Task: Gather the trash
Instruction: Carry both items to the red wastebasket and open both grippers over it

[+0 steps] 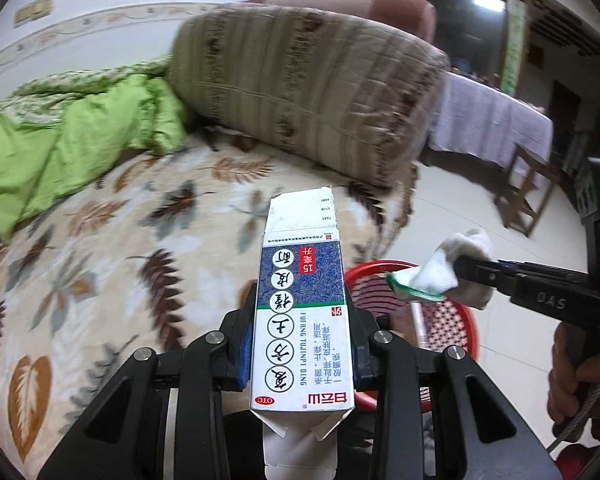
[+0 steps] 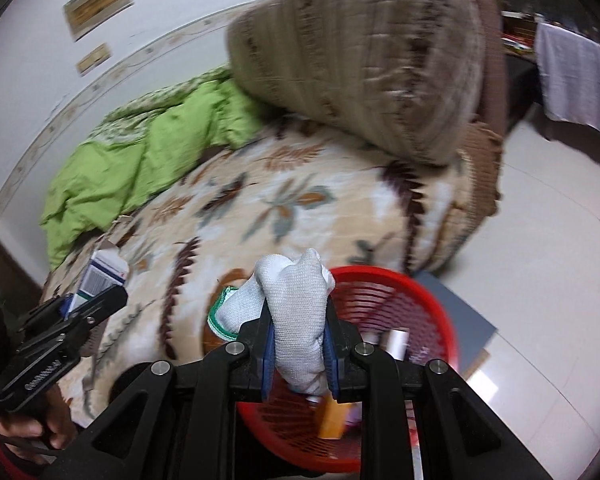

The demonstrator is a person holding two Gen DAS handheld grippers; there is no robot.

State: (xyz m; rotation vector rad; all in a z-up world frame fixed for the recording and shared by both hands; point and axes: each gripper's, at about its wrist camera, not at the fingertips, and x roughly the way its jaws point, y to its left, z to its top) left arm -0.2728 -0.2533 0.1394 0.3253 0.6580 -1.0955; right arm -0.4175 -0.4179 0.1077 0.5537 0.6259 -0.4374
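Right hand-held gripper [image 2: 299, 354], pinching a crumpled white knit glove with green cuff [image 2: 296, 312], poised directly above the round red mesh plastic basket [image 2: 428, 300] on the floor beside the bed [image 2: 260, 208]. Left hand-held gripper [image 1: 302, 344], clamped on a blue-and-white cardboard medicine box [image 1: 302, 320], long axis pointing forward, positioned left of the basket [image 1: 456, 320], over the bed's edge. Judged nearer for release: right.

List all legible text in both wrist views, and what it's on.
"FUFANG TUJINPI DING" – medicine box in the left gripper, seen upside down.
"OTC" – red oval, same box.
"15" – red patch, same box.
"DAS" – right gripper body, which holds a white glove.
Chinese characters and fine print on the box: not transcribed, small.
Wall plaques: blurred, unreadable.
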